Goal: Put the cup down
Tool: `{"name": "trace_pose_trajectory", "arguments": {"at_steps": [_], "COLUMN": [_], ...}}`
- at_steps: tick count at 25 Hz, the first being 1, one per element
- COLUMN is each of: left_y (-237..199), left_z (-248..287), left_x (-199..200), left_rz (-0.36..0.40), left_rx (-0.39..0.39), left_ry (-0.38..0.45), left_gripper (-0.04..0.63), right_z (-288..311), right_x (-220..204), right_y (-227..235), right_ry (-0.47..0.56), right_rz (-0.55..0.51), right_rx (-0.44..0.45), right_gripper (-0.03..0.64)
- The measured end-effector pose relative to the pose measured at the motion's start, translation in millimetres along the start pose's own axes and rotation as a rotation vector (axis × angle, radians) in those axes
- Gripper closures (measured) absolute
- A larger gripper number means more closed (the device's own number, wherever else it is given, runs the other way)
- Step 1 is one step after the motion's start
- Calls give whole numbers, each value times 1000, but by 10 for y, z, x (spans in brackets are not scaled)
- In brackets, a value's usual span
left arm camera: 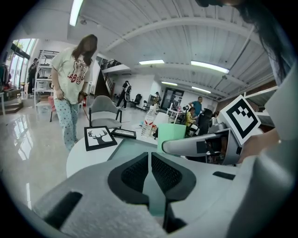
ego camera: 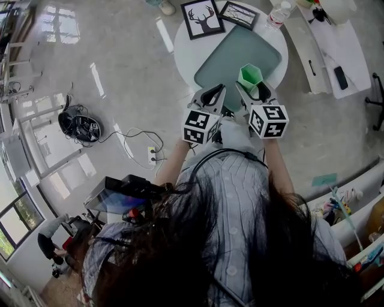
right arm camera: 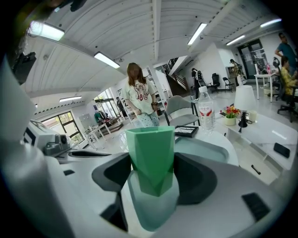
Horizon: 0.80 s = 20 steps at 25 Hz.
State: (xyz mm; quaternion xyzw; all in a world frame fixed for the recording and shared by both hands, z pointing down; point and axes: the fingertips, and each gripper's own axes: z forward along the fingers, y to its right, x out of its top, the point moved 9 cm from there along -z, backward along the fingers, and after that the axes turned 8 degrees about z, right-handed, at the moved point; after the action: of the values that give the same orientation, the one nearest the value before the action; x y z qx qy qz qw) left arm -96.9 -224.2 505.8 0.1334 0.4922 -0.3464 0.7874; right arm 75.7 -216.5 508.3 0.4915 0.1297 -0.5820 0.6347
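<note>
At the far left of the head view, a dark bundle of gear [ego camera: 79, 126] lies on the floor with its cable trailing; what it is cannot be made out. A framed deer picture [ego camera: 202, 18] sits at the back edge of the round white desk [ego camera: 183, 51], with a second frame [ego camera: 239, 14] beside it cut off by the top border. The left gripper [ego camera: 211, 96] hovers at the near edge of a grey-green tray [ego camera: 231, 54], its jaws drawn to a thin slit with nothing between them. Just to its right, the right gripper [ego camera: 257, 91] clamps the faceted green cup [ego camera: 250, 75] upright over the tray's near side. The gripper's body hides the cup's base, so contact with the tray cannot be judged. A water bottle [ego camera: 277, 15] stands behind.
</note>
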Motion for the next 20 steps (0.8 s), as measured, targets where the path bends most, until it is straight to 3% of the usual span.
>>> {"name": "trace_pose_trajectory", "arguments": {"at_steps": [20], "left_y": [-222], "left_z": [522], "left_x": [2], "left_rz": [-6], "left_rx": [-9], "left_ry": [-74], "left_gripper": [566], "right_z": [679], "right_x": [-1], "right_y": [667], "right_ry": [-91], "right_rz": [8], "right_rx": [-82], "right_gripper": [316]}}
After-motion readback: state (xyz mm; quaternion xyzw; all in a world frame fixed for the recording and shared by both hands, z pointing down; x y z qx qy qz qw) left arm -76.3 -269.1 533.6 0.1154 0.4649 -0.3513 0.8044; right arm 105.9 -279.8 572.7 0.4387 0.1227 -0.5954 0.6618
